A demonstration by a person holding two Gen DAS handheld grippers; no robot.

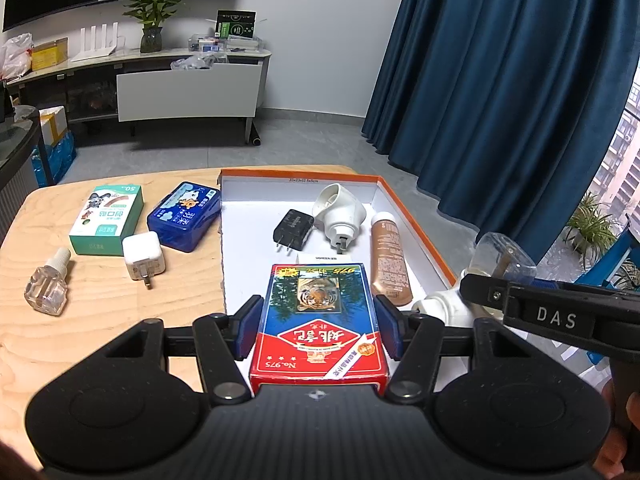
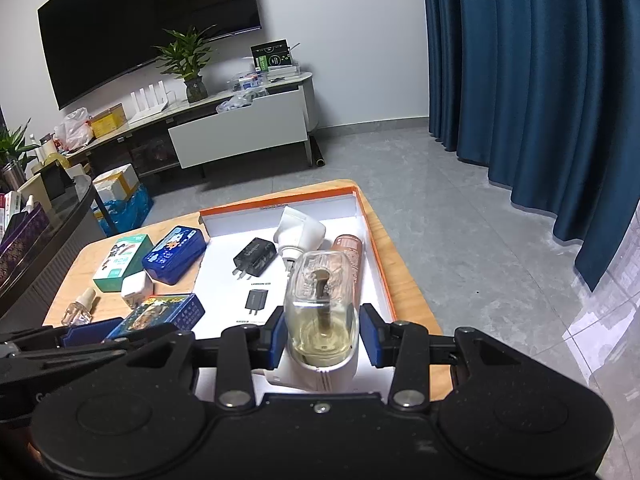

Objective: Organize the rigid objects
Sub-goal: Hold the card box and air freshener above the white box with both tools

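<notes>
Living-room clutter and blue curtains sit behind a wooden counter (image 1: pixel 100 320) where an orange-rimmed tray (image 1: pixel 416 216) already gathers a black charger (image 1: pixel 293 229), a plug-in diffuser (image 1: pixel 339 212) and a brown tube (image 1: pixel 390 258). The left gripper (image 1: pixel 320 330) is clamped on a card box (image 1: pixel 318 320) over the tray's near end, seemingly for placing. The right gripper (image 2: pixel 323 334) grips a refill bottle (image 2: pixel 320 308) above the tray's near right, its pads pressing its white base.

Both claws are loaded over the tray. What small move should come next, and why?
Probably lower the left claw and set the card box on the tray's bare white floor just ahead. The black charger, white plug-in and brown bottle lie farther back and to the right.
</notes>
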